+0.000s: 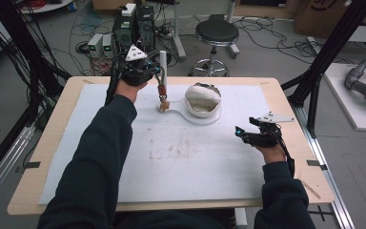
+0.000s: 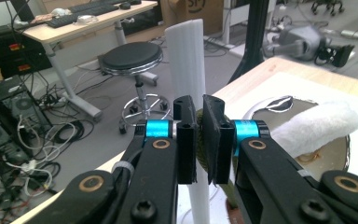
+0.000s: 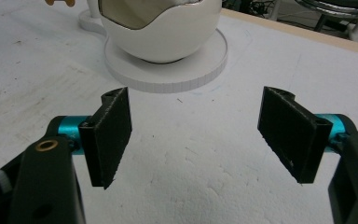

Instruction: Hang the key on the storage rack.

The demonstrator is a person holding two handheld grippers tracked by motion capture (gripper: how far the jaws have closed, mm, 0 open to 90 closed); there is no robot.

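While checking along the black jaws, found the left tool (image 2: pixel 199 109) pinched together on an olive-brown piece (image 2: pixel 201 154), just in front of the upright white post (image 2: pixel 186 60). Judged the grip to steady that piece against the post while working it on or off. Noted the post rising from a white base (image 3: pixel 168 74), with an egg-shaped shell bowl (image 3: pixel 158 37) on the same base and a fluffy white pad (image 2: pixel 317 130) across its opening. Found the right tool (image 3: pixel 196 135) with jaws apart and nothing between them, low over the white sheet (image 1: pixel 181 162), well apart from the bowl; judged it parked in reserve. Recorded a scuffed sheet over a wooden desk (image 1: pixel 52 143). Beyond it, logged a stool (image 1: pixel 216 32), computer boxes (image 1: pixel 133 28) and loose floor cables.
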